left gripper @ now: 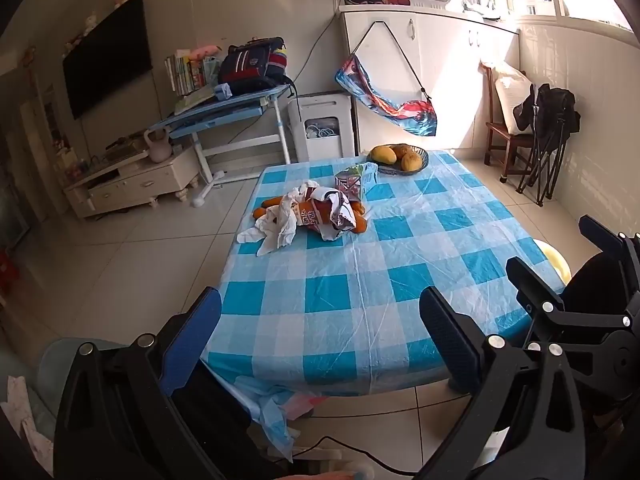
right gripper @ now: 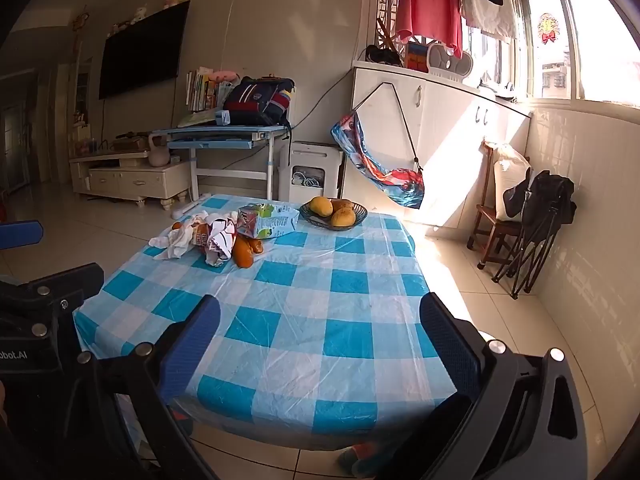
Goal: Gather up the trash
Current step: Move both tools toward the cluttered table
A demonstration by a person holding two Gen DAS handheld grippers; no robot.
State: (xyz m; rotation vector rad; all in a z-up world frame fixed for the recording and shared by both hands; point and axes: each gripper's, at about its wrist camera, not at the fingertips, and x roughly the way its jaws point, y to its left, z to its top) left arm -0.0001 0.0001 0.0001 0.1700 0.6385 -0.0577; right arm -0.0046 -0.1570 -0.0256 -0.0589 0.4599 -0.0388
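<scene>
Room, left wrist view: sunlit tiled living room; square table under a blue-and-white checked plastic tablecloth (left gripper: 360,280) fills the middle of my view.
Trash, left wrist view: a heap of crumpled white tissues and printed snack wrappers (left gripper: 308,216) lies on the far-left part of the cloth, its long axis running left to right across my line of reach. A flattened green-and-pink drink carton (left gripper: 356,178) sits just behind it.
Not trash: a dark woven bowl of yellow mangoes (left gripper: 398,158) stands at the far edge.
My left gripper (left gripper: 320,340): fingers spread wide, nothing between them, at the near table edge, well apart from the heap.
Room, right wrist view: same table seen from further right; heap (right gripper: 208,238) now far-left, carton (right gripper: 268,222) beside it.
My right gripper (right gripper: 320,344): fingers spread wide, empty, over the near edge.
Judgement: heap lies ahead and left of both grippers; the left one looks nearer.
</scene>
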